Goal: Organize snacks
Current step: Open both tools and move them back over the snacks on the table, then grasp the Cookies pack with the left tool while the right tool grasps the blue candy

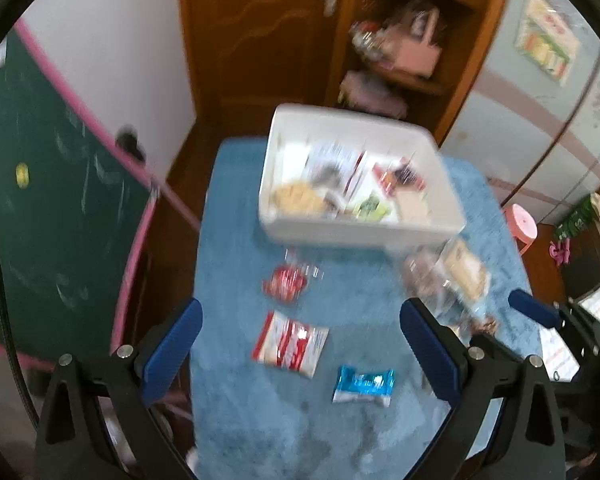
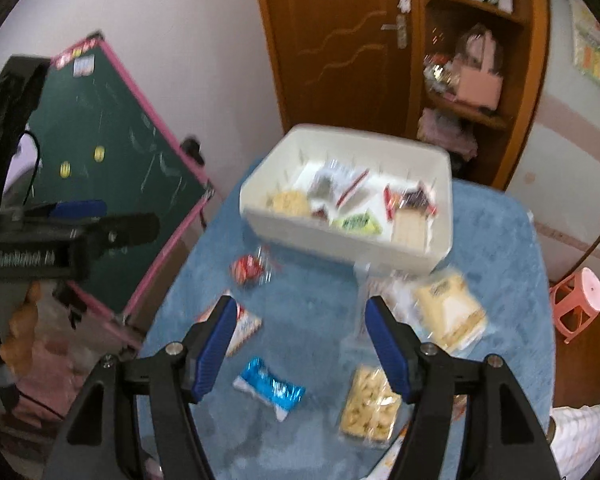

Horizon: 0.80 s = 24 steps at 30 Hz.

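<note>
A white bin with several snack packs inside stands at the far side of a blue-covered table. Loose on the cloth lie a red pack, a red-and-white pack, a blue pack, a cracker pack and a pale biscuit pack. My left gripper is open and empty above the red-and-white pack. My right gripper is open and empty above the near cloth.
A green chalkboard with a pink frame leans at the left of the table. A wooden door and shelf stand behind. A pink stool sits at the right. The left gripper's body shows at the left in the right wrist view.
</note>
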Each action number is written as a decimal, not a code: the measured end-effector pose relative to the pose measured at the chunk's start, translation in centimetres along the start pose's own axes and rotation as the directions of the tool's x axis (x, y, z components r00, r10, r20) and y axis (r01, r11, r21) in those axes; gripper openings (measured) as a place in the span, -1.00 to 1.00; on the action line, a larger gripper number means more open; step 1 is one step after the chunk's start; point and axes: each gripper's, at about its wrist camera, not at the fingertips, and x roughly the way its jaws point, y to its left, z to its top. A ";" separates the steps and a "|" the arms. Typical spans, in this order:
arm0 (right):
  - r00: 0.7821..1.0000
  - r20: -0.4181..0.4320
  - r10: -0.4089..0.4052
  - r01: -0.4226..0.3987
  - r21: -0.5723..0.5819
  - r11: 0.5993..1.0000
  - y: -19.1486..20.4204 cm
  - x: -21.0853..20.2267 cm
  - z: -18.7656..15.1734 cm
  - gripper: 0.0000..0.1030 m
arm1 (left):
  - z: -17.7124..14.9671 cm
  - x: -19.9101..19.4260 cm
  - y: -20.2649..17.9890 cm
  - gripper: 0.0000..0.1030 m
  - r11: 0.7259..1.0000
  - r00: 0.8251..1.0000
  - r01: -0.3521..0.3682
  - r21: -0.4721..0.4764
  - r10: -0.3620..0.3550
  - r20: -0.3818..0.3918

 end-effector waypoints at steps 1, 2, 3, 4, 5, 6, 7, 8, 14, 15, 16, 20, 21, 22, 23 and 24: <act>1.000 -0.026 0.009 -0.009 -0.011 1.000 0.2 1.0 -0.9 0.31 | -0.7 1.3 0.6 0.92 0.999 0.999 0.000 -0.033 -0.001 -0.039; 0.999 -0.044 0.015 -0.016 -0.018 1.000 0.4 1.7 -1.5 0.31 | -1.1 2.3 1.0 0.92 0.999 0.998 -0.002 -0.053 -0.001 -0.063; 0.998 -0.062 0.020 -0.022 -0.026 0.999 0.6 2.3 -2.1 0.31 | -1.7 3.4 1.5 0.92 0.997 0.996 -0.007 -0.080 -0.001 -0.093; 0.996 -0.086 0.030 -0.033 -0.042 0.999 0.9 3.2 -2.9 0.30 | -2.2 4.5 2.0 0.92 0.995 0.993 -0.012 -0.104 0.000 -0.114; 0.994 -0.103 0.037 -0.043 -0.054 0.998 1.1 3.9 -3.5 0.30 | -2.6 5.2 2.3 0.92 0.992 0.992 -0.017 -0.122 0.001 -0.129; 0.992 -0.117 0.039 -0.047 -0.063 0.997 1.3 4.5 -4.0 0.30 | -3.2 6.3 2.7 0.92 0.988 0.988 -0.026 -0.150 0.003 -0.152; 0.989 -0.143 0.046 -0.058 -0.079 0.995 1.6 5.5 -4.7 0.30 | -3.5 7.2 3.1 0.92 0.985 0.986 -0.029 -0.172 0.000 -0.167; 0.986 -0.159 0.052 -0.066 -0.087 0.994 1.8 6.0 -5.1 0.30 | -3.9 8.0 3.3 0.92 0.981 0.984 -0.037 -0.193 0.002 -0.181; 0.959 -0.271 0.087 -0.131 -0.149 0.980 2.5 9.9 -7.2 0.30 | -5.2 12.5 4.6 0.92 0.948 0.964 -0.074 -0.310 -0.011 -0.265; 0.954 -0.284 0.093 -0.144 -0.165 0.976 2.7 10.4 -7.5 0.30 | -5.3 12.9 4.7 0.91 0.944 0.962 -0.072 -0.323 -0.020 -0.272; 0.950 -0.296 0.096 -0.155 -0.184 0.971 2.9 10.9 -7.7 0.30 | -5.4 13.6 4.8 0.91 0.938 0.959 -0.070 -0.339 -0.030 -0.282; 0.933 -0.343 0.114 -0.210 -0.260 0.942 3.8 12.8 -8.5 0.30 | -5.7 15.8 4.6 0.91 0.928 0.947 -0.086 -0.363 -0.037 -0.320; 0.928 -0.353 0.118 -0.223 -0.276 0.935 4.0 13.2 -8.6 0.30 | -5.7 16.2 4.5 0.91 0.928 0.945 -0.090 -0.363 -0.036 -0.326; 0.921 -0.369 0.124 -0.244 -0.299 0.923 4.3 13.8 -8.8 0.30 | -5.8 16.7 4.3 0.91 0.927 0.942 -0.095 -0.363 -0.034 -0.334; 0.917 -0.379 0.122 -0.251 -0.314 0.916 4.5 14.1 -9.0 0.30 | -5.8 17.1 4.3 0.91 0.926 0.939 -0.100 -0.363 -0.033 -0.341; 0.912 -0.393 0.116 -0.260 -0.336 0.906 4.8 14.7 -9.2 0.30 | -5.9 17.4 4.2 0.91 0.925 0.938 -0.103 -0.365 -0.031 -0.345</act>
